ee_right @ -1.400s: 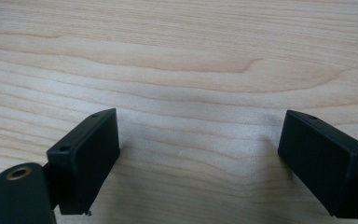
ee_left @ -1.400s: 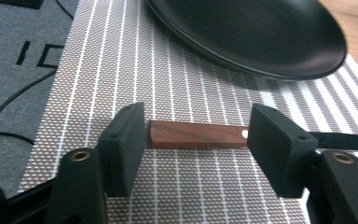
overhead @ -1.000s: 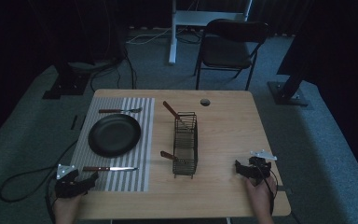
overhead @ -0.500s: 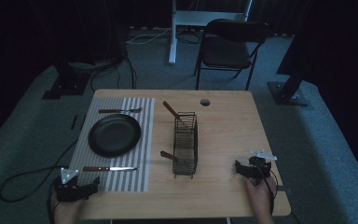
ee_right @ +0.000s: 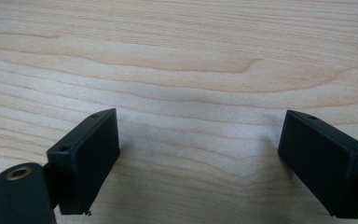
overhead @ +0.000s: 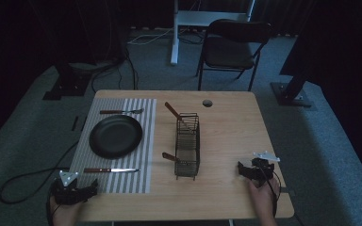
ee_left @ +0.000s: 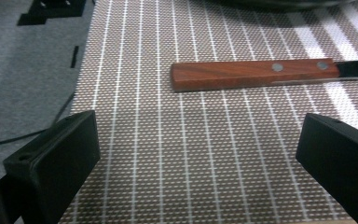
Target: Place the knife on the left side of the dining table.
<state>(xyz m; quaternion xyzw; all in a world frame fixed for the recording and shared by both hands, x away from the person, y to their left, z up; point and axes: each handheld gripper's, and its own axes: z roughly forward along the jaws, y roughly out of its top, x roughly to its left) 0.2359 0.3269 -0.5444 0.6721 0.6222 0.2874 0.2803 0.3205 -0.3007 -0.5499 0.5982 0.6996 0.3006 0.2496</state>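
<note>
Wooden table [overhead: 226, 122] on grey carpet, dim room. A striped placemat [overhead: 122, 183] covers its left side and carries a black plate [overhead: 115, 136], a fork [overhead: 121, 111] beyond it and a wood-handled knife [ee_left: 256, 73] on the near side. My left gripper [ee_left: 200, 154] hovers at the mat's near left corner, jaws wide, empty, handle just ahead. My right gripper [ee_right: 198, 158] sits over bare wood, jaws wide, empty. A wire caddy [overhead: 187, 146] stands mid-table.
</note>
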